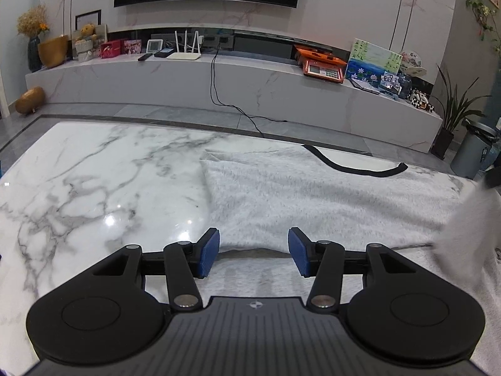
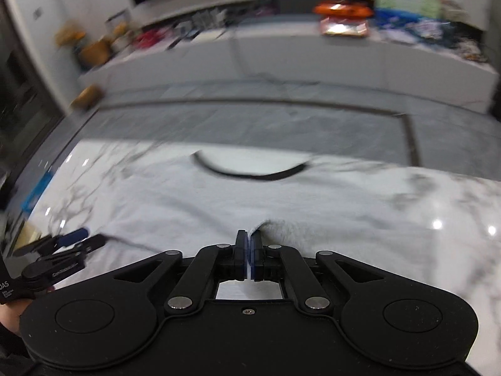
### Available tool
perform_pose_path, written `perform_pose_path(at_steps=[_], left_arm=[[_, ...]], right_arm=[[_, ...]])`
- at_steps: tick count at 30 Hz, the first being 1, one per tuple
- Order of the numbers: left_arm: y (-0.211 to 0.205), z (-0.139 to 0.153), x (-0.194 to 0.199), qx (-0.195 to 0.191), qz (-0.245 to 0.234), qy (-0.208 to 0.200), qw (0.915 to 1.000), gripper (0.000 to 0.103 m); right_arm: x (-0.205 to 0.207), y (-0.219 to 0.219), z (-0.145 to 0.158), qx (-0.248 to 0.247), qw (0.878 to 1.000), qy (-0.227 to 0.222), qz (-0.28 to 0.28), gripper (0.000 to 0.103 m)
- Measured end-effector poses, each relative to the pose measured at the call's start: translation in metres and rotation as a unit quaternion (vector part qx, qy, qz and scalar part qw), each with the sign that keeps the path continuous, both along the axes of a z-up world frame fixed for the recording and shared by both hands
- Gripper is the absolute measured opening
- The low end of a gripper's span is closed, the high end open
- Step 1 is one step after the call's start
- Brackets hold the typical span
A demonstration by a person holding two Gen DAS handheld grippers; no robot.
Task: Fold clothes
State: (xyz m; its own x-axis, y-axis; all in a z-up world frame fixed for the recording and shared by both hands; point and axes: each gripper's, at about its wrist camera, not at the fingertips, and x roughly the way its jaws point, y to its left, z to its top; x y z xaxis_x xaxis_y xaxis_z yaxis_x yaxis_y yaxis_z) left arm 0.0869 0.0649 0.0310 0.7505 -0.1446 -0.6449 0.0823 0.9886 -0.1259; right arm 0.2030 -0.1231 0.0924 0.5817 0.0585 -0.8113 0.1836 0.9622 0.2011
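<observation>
White fleece garment (image 1: 313, 194) with black neckline (image 1: 353, 164), spread on marble counter (image 1: 94, 181) ahead of both tools. Left tool (image 1: 253, 252): blue pads spread wide, nothing between them, poised at the near hem. Right tool (image 2: 249, 250): pressed together on a raised pinch of the garment's near edge, fabric lifted into a small ridge. Left side apparently squared into a straight edge. Folding judged partway: body mostly flat; further folds likely remaining.
</observation>
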Motion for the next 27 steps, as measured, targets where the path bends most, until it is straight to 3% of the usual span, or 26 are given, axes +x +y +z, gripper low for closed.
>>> perform_pose_path(at_steps=[2,4,10,12,16,21,27], left_arm=[[-0.010,0.002,-0.002,-0.006,-0.029,-0.005,0.9996,0.047],[-0.021,0.004,-0.004,-0.012,-0.058,-0.010,0.9982,0.047],[-0.058,0.008,-0.012,-0.023,-0.148,-0.025,0.9884,0.047],[-0.085,0.008,-0.019,-0.011,-0.188,-0.034,0.9815,0.047],[-0.137,0.006,-0.031,0.016,-0.256,-0.045,0.9655,0.047],[-0.188,-0.009,-0.036,0.041,-0.284,-0.045,0.9569,0.047],[-0.217,-0.031,-0.027,0.080,-0.267,-0.047,0.9591,0.047]], right_arm=[[0.003,0.006,-0.004,-0.006,1.000,-0.001,-0.002,0.023],[-0.002,0.006,-0.005,-0.014,1.000,-0.010,-0.014,0.031],[-0.048,-0.023,-0.002,0.001,0.995,-0.063,-0.083,0.037],[-0.072,-0.033,-0.001,0.001,0.990,-0.082,-0.115,0.039],[-0.116,-0.043,-0.018,-0.027,0.981,-0.081,-0.174,0.040],[-0.151,-0.050,-0.052,-0.061,0.974,-0.064,-0.211,0.040],[-0.176,-0.065,-0.078,-0.078,0.962,-0.072,-0.250,0.040]])
